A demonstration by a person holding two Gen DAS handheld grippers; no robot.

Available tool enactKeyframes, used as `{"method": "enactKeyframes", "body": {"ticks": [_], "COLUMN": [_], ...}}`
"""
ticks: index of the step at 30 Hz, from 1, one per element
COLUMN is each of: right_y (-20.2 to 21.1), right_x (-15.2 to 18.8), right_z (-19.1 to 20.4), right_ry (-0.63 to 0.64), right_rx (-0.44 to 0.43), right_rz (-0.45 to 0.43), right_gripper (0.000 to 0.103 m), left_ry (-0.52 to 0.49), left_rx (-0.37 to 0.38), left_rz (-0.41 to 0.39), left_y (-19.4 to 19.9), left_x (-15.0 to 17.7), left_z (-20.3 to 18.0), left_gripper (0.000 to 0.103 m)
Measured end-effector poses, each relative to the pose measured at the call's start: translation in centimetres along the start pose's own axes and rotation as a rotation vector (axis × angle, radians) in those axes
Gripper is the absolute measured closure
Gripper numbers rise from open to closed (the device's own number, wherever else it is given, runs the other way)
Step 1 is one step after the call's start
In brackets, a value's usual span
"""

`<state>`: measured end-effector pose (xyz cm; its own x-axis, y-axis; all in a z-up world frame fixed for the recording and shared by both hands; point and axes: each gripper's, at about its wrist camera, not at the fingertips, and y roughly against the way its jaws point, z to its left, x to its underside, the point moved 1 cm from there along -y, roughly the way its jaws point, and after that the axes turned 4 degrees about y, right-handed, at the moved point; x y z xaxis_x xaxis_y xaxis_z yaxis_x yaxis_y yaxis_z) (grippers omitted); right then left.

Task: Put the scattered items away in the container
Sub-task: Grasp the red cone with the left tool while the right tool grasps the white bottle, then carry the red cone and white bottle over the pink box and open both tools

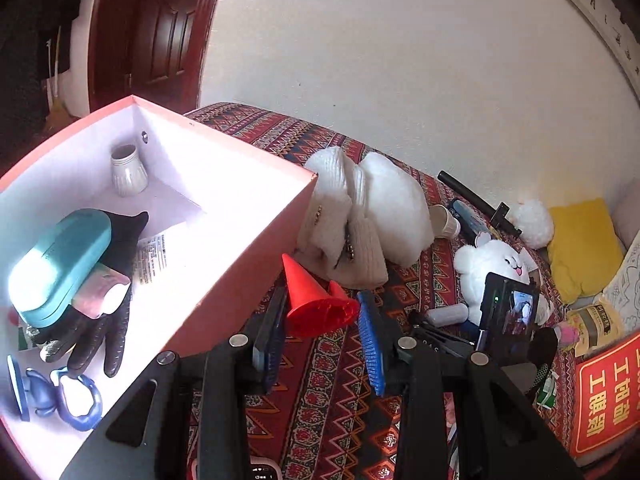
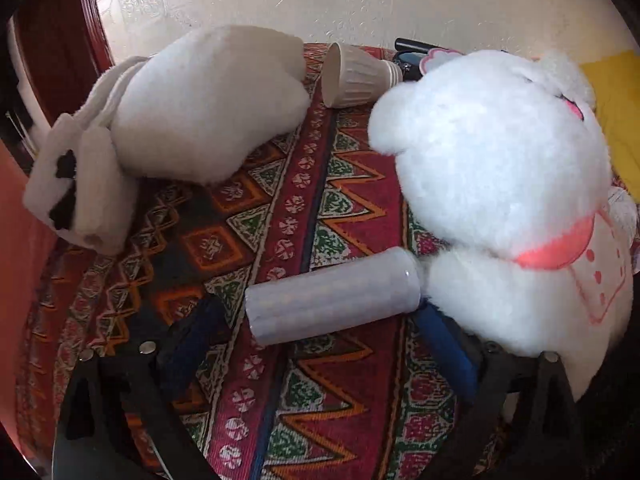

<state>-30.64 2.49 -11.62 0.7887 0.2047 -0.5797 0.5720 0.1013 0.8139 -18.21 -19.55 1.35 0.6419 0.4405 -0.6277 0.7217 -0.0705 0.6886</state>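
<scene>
A: Left gripper held the red cone, jaws clamped on its flared base, just beside the box wall, above the cloth. Looked light, stiff thin plastic, a bit slick. Base grip seemed ok; squeeze harder and it'd likely flex.

B: Right?

A: Right gripper was wide open, straddling the roll, which lay on its side. No contact I could confirm. Frosted, smooth, probably light and rolls easily, so pinch across the middle. Its end touched the plush.

B: Plush?

A: Soft, bulky, grab a limb. The cup lay on its side near the wall, crushable.

B: Surface, room?

A: Patterned woven cloth, likely grippy. White wall behind, dark wooden door at left. Box already held a case, a glove.
</scene>
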Motion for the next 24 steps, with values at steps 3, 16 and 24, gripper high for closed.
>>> {"method": "enactKeyframes", "body": {"ticks": [3, 16, 24], "right_y": [1.5, 11.7, 16.6], "right_x": [-0.4, -1.9, -3.3], "right_z": [-1.3, -4.9, 0.2], "right_ry": [-0.072, -0.306, -0.24], "right_rx": [-0.089, -0.437, -0.554], "right_rz": [0.013, -0.115, -0.247], "right_gripper": [0.029, 0.029, 0.029], "left_ry": [0.023, 0.165, 0.343], "left_rx": [-0.004, -0.042, -0.466], "left_rz": [-0.018, -0.266, -0.251], "left_y": [0.5, 10.1, 9.7], "left_x": [-0.7, -5.1, -5.6], "left_z": [0.8, 6.7, 16.0], "left_gripper": [0.072, 0.072, 0.015]}}
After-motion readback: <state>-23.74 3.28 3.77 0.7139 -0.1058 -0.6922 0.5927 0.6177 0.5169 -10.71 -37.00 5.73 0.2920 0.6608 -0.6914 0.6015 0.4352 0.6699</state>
